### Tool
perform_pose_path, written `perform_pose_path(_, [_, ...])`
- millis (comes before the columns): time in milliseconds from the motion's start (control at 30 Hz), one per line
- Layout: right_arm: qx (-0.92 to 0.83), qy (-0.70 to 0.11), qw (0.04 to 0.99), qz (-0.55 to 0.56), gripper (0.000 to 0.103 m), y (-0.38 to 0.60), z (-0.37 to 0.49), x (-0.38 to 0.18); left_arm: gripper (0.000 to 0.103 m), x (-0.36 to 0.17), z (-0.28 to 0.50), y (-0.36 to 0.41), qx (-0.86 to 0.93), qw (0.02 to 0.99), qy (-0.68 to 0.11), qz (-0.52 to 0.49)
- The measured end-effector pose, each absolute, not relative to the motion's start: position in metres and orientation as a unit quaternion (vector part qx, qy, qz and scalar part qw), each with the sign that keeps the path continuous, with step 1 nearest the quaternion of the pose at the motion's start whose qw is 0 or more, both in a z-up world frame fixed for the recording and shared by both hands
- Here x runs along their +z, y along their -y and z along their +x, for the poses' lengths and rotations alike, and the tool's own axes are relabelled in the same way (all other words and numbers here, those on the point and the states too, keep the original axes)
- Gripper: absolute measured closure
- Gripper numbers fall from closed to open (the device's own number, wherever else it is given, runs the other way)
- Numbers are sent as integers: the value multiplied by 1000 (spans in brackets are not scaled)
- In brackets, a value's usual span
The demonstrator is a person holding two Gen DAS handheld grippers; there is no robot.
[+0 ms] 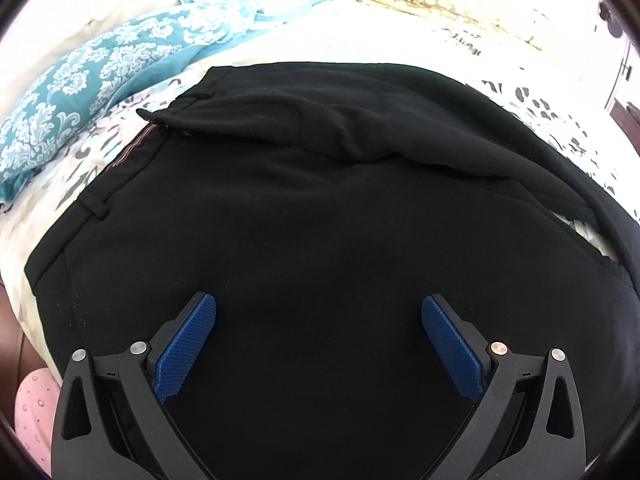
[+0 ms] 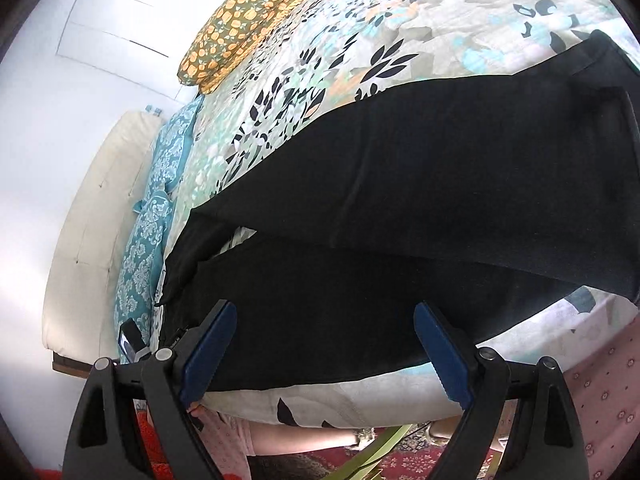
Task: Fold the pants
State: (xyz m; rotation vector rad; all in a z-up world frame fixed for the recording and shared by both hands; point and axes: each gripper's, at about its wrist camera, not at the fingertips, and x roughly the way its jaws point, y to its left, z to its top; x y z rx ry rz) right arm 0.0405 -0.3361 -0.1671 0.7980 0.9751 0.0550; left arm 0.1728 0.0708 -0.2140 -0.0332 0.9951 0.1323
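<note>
A floral bedspread (image 2: 400, 32) covers the bed. At its far end lie a teal damask pillow (image 1: 92, 92) and a mustard flowered pillow (image 2: 240, 20), against a cream headboard (image 2: 92, 220). Red patterned carpet (image 2: 420, 456) shows below.

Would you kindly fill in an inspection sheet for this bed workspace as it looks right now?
Surface: bed with a floral sheet, lying fairly flat.
Job's things: black pants spread on the sheet, legs apart, one flap creased over near the waistband.
Clutter: teal patterned pillow, yellow floral pillow.
Grippers: left gripper open above the pants; right gripper open at the bed's edge; neither holds anything.
Cables: nothing seen.
Surroundings: cream headboard, white wall, red rug below.
</note>
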Motion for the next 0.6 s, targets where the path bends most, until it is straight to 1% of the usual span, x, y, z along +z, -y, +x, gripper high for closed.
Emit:
perform_pose_path(200, [27,-458,816,351,13,332,45,-164,0,-214,172,-71,64,876,-477,-16])
perform_pose_path(600, [2,-436,820,370,13,344,33,-159,0,-216,172,-72,63,876,-477,-17])
